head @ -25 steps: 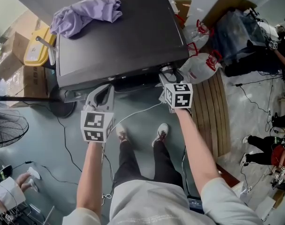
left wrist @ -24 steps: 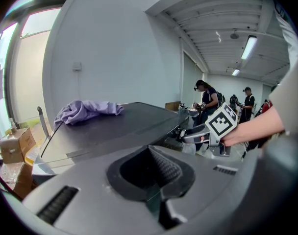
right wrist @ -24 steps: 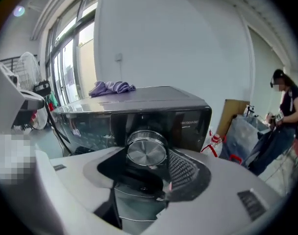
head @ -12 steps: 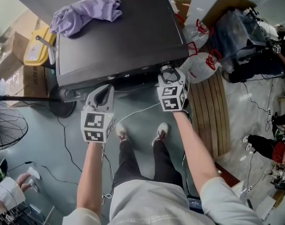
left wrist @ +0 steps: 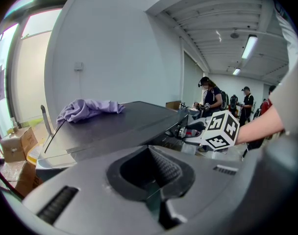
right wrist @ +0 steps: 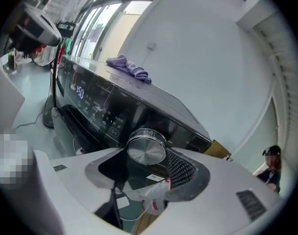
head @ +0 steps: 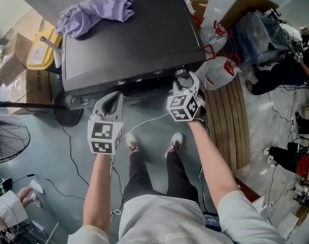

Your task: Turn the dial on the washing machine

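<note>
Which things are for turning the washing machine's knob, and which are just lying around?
For the job:
- washing machine
- its silver dial
- right gripper, closed around the dial

Just lying about:
- purple cloth on top of the machine
- cardboard box
- fan
- white containers with red handles
- left gripper, shut and holding nothing

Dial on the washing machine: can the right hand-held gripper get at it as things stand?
Yes, it seems so: the right hand-held gripper is at the dial, which sits between its jaws as they have just been closing on it, with nothing else in the way.
</note>
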